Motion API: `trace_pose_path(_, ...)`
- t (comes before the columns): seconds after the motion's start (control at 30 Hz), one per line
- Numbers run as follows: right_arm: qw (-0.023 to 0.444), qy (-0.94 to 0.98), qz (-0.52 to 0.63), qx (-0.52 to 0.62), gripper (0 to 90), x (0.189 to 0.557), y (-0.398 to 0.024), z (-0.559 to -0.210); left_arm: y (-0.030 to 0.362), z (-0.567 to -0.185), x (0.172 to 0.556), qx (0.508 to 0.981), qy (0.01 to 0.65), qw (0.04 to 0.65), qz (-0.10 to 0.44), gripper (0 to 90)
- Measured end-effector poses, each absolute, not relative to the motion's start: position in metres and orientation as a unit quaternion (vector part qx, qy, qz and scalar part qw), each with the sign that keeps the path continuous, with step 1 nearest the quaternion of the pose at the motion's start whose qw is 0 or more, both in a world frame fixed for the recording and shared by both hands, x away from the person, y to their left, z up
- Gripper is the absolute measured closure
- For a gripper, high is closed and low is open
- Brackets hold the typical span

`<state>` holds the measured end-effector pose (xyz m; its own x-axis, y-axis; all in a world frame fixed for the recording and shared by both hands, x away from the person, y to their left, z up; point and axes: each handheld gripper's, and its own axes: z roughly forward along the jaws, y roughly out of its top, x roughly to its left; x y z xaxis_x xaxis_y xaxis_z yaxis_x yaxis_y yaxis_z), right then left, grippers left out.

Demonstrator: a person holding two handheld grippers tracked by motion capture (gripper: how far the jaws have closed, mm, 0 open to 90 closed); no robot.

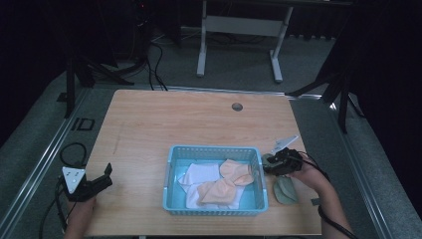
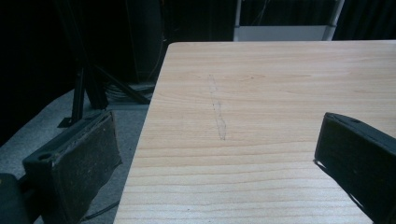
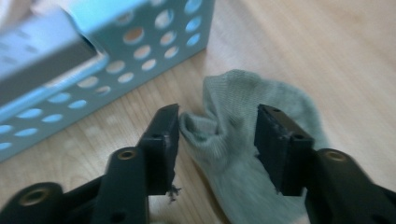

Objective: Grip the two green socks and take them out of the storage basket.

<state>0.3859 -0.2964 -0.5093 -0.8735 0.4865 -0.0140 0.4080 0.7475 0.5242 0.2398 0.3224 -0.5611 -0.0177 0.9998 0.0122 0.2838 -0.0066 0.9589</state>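
Observation:
A grey-green sock [image 1: 286,190] lies on the wooden table just right of a light blue basket [image 1: 214,149]. My right gripper [image 1: 278,169] hovers low over the sock's near end, close to the basket's right wall. In the right gripper view the sock [image 3: 243,93] is bunched between the jaws of the right gripper [image 3: 217,126], which stand apart on either side without pressing it. The basket [image 3: 107,70] rises to the left. At the table's front left corner my left gripper [image 1: 105,178] rests open with nothing between its jaws [image 2: 215,154].
Inside the basket lie peach socks [image 1: 236,172] on white cloth [image 1: 201,174]. A round cable hole [image 1: 237,106] sits near the table's far edge. A faint scratch [image 2: 218,116] marks the wood ahead of the left gripper. The table's left edge [image 2: 144,121] drops to grey floor.

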Motion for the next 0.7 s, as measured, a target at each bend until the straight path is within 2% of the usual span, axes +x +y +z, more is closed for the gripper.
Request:
trace_pose_path(0.1,0.078,0.922,0.287,0.25,36.5,0.382,-0.305,-0.498,0.322,-0.561,0.24,0.564,0.569,0.416,0.43,0.4)
trace_pose_path(0.13,0.078,0.922,0.287,0.25,36.5,0.382,-0.305,-0.498,0.322,-0.561,0.24,0.564,0.569,0.416,0.43,0.5)
trace_pose_path(0.17,0.084,0.919,0.292,0.251,32.8,0.381,-0.308,-0.496,0.322,-0.561,0.24,0.564,0.569,0.416,0.43,0.5)
trace_pose_path(0.2,0.089,0.911,0.303,0.267,23.3,0.379,-0.316,-0.494,0.322,-0.561,0.24,0.564,0.569,0.416,0.43,0.4)
trace_pose_path(0.23,0.093,0.908,0.306,0.27,18.6,0.377,-0.32,-0.494,0.322,-0.561,0.24,0.564,0.569,0.416,0.43,0.4)
trace_pose_path(0.33,0.092,0.891,0.325,0.303,13.8,0.376,-0.335,-0.496,0.322,-0.561,0.24,0.564,0.569,0.416,0.43,0.4)
trace_pose_path(0.57,0.123,0.862,0.351,0.344,14.1,0.37,-0.36,-0.505,0.322,-0.561,0.24,0.565,0.569,0.415,0.431,0.5)
trace_pose_path(0.7,0.157,0.831,0.365,0.39,14.0,0.364,-0.377,-0.511,0.322,-0.561,0.24,0.565,0.568,0.415,0.431,0.5)
